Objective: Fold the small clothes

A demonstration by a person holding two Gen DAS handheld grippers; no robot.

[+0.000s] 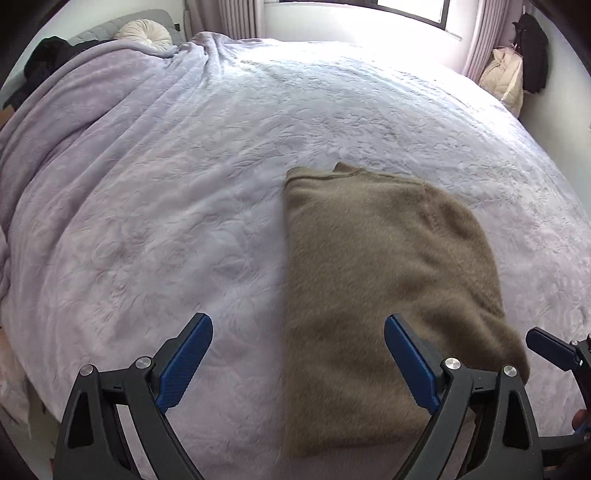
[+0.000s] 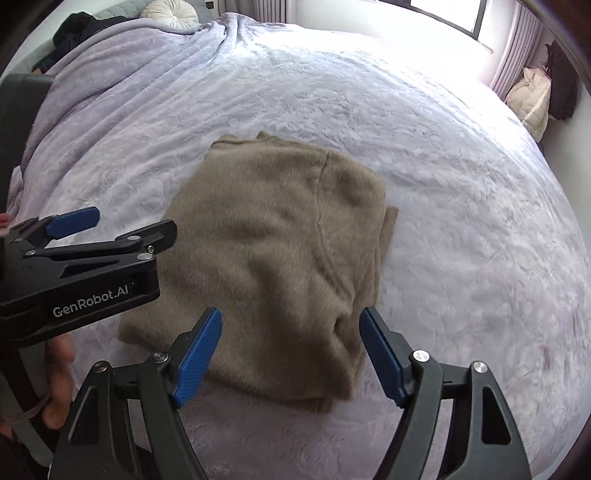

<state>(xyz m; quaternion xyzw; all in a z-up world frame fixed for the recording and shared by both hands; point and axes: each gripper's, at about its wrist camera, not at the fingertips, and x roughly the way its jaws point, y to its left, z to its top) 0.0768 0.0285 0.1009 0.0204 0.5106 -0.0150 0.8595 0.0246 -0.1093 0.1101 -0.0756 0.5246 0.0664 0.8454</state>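
A fuzzy tan sweater [image 1: 384, 266] lies folded into a long rectangle on the lavender bedspread [image 1: 184, 184]. In the left wrist view my left gripper [image 1: 298, 326] hovers open over the sweater's near left edge, with nothing pinched between its blue pads. In the right wrist view the same sweater [image 2: 273, 236] shows a sleeve seam on top. My right gripper [image 2: 292, 315] stands open above the sweater's near end, its pads clear of the cloth. One blue finger of the right gripper [image 1: 550, 347] shows at the right edge of the left wrist view.
A rumpled lavender blanket [image 1: 74, 122] is heaped at the far left, with a round cream cushion [image 1: 146, 33] and dark clothes [image 1: 48, 55] behind it. A cream bag [image 1: 506, 75] and a black garment hang by the curtain at far right. A hand [image 2: 59, 354] holds the left gripper.
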